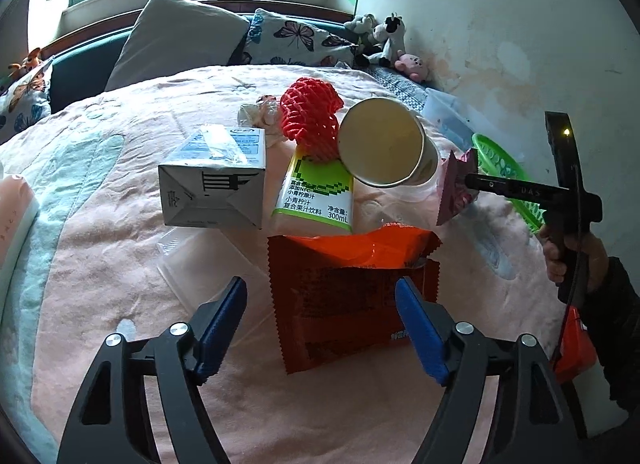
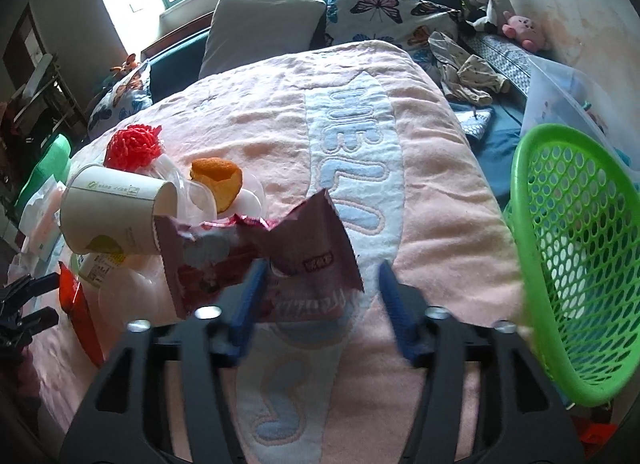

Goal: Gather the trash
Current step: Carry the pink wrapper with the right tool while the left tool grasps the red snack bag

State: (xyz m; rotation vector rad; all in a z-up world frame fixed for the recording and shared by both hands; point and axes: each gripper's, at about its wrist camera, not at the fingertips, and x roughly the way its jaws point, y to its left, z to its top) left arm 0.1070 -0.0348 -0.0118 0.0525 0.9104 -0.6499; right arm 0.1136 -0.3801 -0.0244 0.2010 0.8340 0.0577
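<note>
Left gripper [image 1: 320, 324]: jaws wide apart, nothing gripped, the red snack wrapper [image 1: 352, 288] lying flat on the bed blanket [image 1: 100, 264] between the tips. Past it at 12 o'clock: green-label juice bottle [image 1: 316, 192]; milk carton [image 1: 214, 180] at 11; paper cup [image 1: 384, 144] on its side at 1; red foam net [image 1: 308, 116] beyond.

Right gripper [image 2: 320, 296]: jaws apart, pink wrapper [image 2: 272, 260] against the left pad, right pad clear, so no grip. Orange peel [image 2: 218, 180] at 11 o'clock, well past the wrapper. Green basket [image 2: 576, 264] at 3 o'clock, tilted, at the bed edge.
</note>
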